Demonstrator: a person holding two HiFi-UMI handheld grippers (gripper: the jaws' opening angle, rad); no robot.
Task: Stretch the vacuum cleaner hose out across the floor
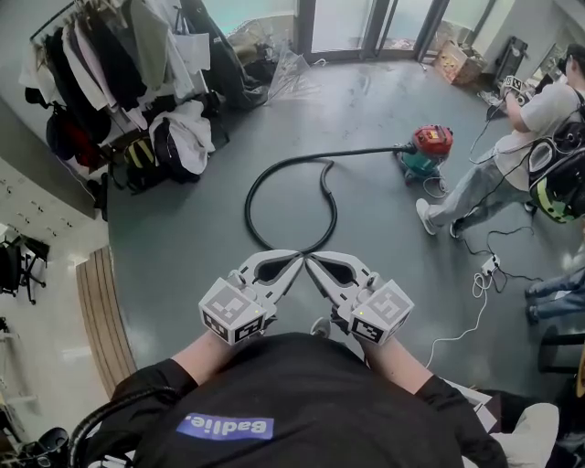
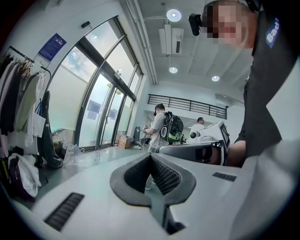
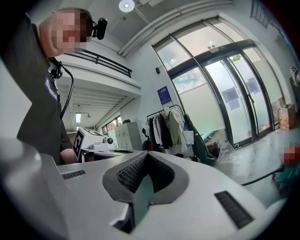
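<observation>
In the head view a red and green vacuum cleaner [image 1: 425,152] stands on the grey floor at the upper right. Its black hose [image 1: 249,206] runs left from it, curls into a loop in mid-floor and ends near my grippers. My left gripper [image 1: 298,258] and right gripper [image 1: 309,260] are held close to my chest, tips nearly touching each other, both shut with nothing in them. They hang above the hose's near end, apart from it. In the left gripper view the pads [image 2: 151,157] meet; the right gripper view shows its pads [image 3: 146,155] meeting too.
A clothes rack [image 1: 110,55] with coats and bags fills the upper left. A person [image 1: 512,155] with a backpack stands by the vacuum cleaner at the right. A white cable and power strip [image 1: 486,270] lie on the floor at the right. Glass doors [image 1: 366,23] line the far wall.
</observation>
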